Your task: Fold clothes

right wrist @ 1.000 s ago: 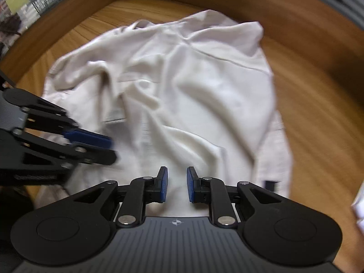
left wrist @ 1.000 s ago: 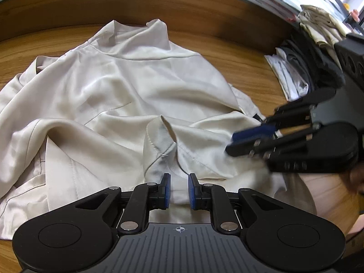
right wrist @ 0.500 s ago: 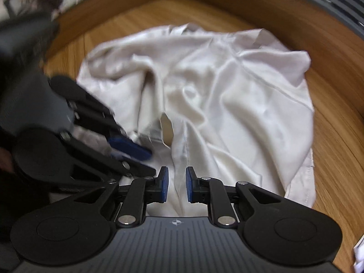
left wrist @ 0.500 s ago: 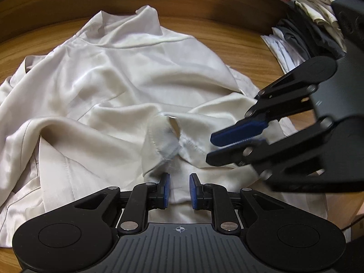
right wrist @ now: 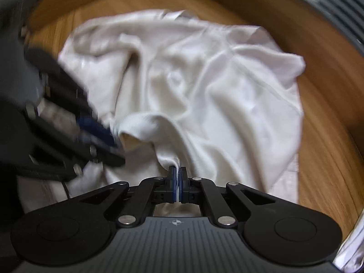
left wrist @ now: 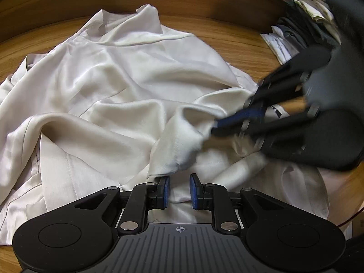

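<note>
Closing on the cloth is the change since a second ago: the right gripper (right wrist: 177,183) had its jaws apart then, and now they are pinched shut on a raised fold of the cream shirt (left wrist: 127,84).

Going left to right with the shirt as landmark: its rumpled left side lies spread on the wooden counter (left wrist: 227,36), collar toward the far edge. At the shirt's near middle the left gripper (left wrist: 178,191) hovers with jaws apart, a lifted flap just beyond its pads but not between them. Right of that flap the right gripper holds its fold. Beyond the shirt's right edge sits a stack of folded clothes (left wrist: 286,45).

To do this step well, I judge the left jaws should take the flap deep enough that the slippery fabric cannot slide out, then both lift evenly so the cloth hangs taut.
</note>
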